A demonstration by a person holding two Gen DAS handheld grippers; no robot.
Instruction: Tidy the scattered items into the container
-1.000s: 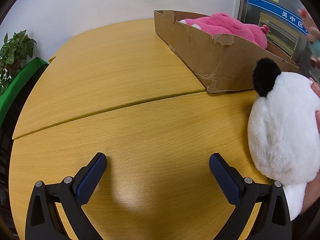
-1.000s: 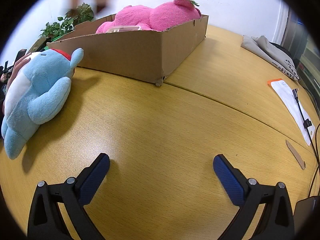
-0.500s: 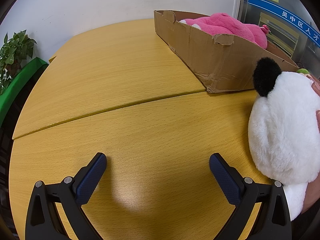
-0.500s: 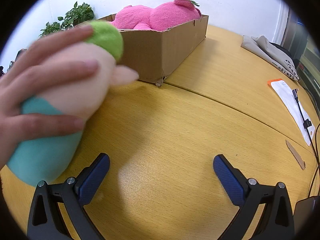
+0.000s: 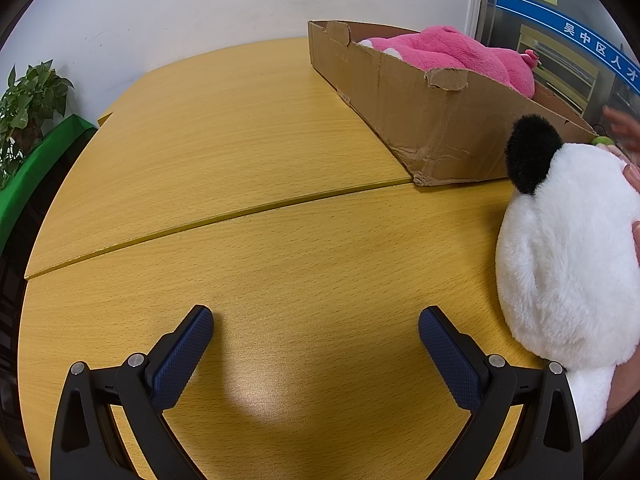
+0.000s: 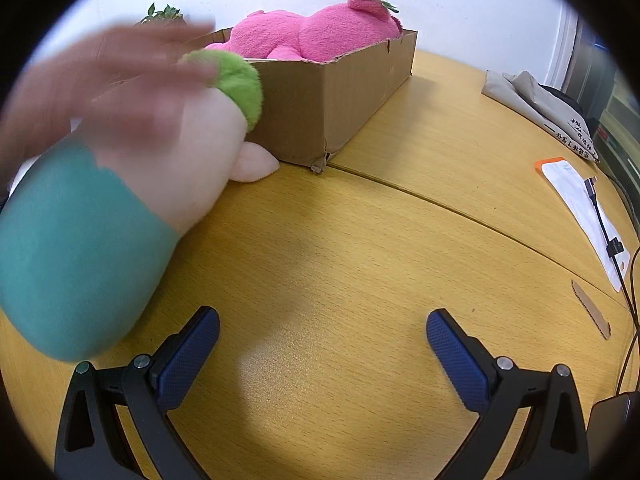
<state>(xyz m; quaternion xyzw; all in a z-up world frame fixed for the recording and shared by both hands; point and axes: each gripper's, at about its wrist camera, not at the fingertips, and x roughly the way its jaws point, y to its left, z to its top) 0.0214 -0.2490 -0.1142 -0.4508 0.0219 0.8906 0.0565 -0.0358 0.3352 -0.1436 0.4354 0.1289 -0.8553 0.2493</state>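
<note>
A cardboard box (image 5: 432,120) (image 6: 328,104) stands at the back of the yellow table with a pink plush (image 5: 452,50) (image 6: 316,32) lying in it. A white plush with a black ear (image 5: 568,256) lies at the right edge of the left wrist view, a hand's fingers touching its far side. My left gripper (image 5: 316,344) is open over bare table, left of that plush. In the right wrist view a teal, cream and green plush (image 6: 100,216) lies on the table against the box, a blurred hand (image 6: 108,80) above it. My right gripper (image 6: 322,344) is open, empty, to the plush's right.
A potted plant (image 5: 24,112) on a green stand sits off the table's left edge. On the right side lie a folded grey cloth (image 6: 540,104), a white sheet with an orange edge (image 6: 580,208), a black cable (image 6: 608,240) and a cardboard strip (image 6: 592,316).
A hand set the teal and cream plush down on the table in front of the blue plush, which is now hidden, and is lifting off it. Both grippers stayed still.
</note>
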